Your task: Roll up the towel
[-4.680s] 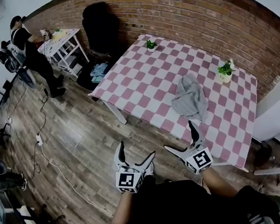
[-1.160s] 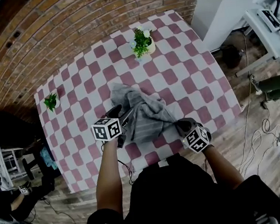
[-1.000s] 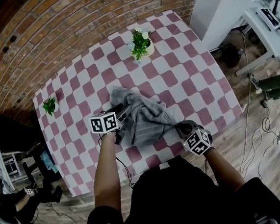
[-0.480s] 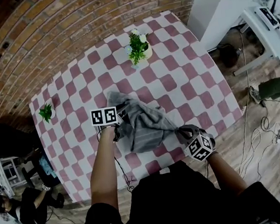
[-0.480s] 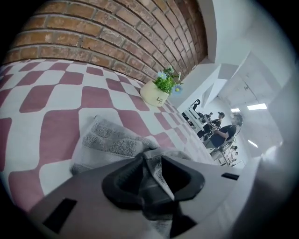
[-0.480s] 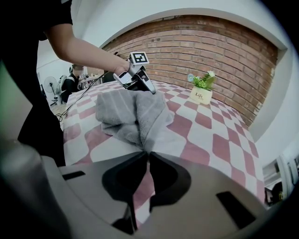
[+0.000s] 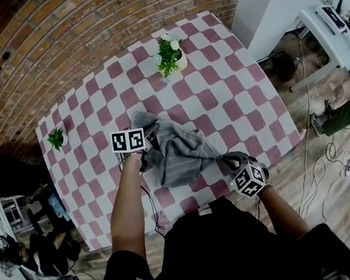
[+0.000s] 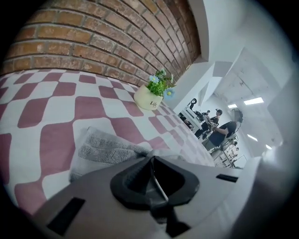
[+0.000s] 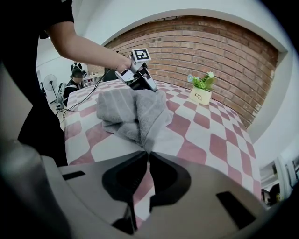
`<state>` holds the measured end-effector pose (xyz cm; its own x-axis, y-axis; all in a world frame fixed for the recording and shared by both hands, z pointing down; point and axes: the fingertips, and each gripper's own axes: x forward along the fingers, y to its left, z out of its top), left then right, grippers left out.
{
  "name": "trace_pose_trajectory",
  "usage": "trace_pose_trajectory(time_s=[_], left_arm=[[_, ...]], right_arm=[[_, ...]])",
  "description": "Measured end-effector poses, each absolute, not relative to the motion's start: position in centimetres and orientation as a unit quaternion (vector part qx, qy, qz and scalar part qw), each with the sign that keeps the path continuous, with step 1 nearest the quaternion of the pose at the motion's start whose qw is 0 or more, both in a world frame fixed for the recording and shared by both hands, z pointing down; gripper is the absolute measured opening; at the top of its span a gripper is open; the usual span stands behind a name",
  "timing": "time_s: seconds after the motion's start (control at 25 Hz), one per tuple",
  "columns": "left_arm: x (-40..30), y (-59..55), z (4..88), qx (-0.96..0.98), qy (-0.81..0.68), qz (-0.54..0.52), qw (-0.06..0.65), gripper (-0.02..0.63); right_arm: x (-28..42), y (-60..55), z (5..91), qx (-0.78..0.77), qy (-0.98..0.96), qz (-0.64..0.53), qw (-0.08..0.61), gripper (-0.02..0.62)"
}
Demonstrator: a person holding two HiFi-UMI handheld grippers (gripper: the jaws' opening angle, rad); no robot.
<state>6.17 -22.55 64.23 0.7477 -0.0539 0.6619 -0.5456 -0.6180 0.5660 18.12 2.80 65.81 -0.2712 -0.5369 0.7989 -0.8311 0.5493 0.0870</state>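
Just then the left hand-held gripper (image 7: 152, 140) had been closing its jaws. In its own view they met in a thin line, with the grey towel (image 7: 179, 151) running right up to their tips, so it appeared to be pinching the towel's upper-left edge. A second before, the head view had shown the same gripper beside that edge, not yet closed. The right hand-held gripper (image 7: 223, 160) was clamped on the towel's lower-right corner, where the cloth narrowed to a point between its jaws. It had held that corner through the earlier pictures too.

The towel lay bunched and creased near the middle of the checked bench (image 7: 232, 94). It stretched on a slant between the two grips, in much the same place as a moment earlier. It was not spread flat, and no roll had been started.

My reading was that both ends were now in hand. The cloth could therefore be pulled out and laid smooth before any rolling, and the task stood at its very beginning.

Counted:
- one towel
- two hand-held grippers
- one bench
- two potted plants: a flowering one (image 7: 168, 55) near the far edge and a small green one (image 7: 56, 139) at the left edge, both well apart from the towel
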Motion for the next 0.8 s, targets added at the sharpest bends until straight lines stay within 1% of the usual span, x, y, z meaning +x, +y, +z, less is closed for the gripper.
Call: trace_pose_trajectory(time_s=[0.12,0.48,0.8], left_arm=[[5.8,-22.4,62.6,0.858,-0.186,0.297,0.375,0.017],[3.7,-21.4,55.0,0.910,-0.215,0.247,0.255,0.011],[-1.5,-21.0,49.8,0.916,-0.278,0.194,0.217,0.009]], right_arm=[[18.2,2.7,65.3,0.448,-0.775,0.171,0.412,0.021],[18.5,1.5,61.5,0.470,-0.774,0.125,0.407,0.021],[18.5,-1.2,56.6,0.488,-0.771,0.052,0.406,0.021]])
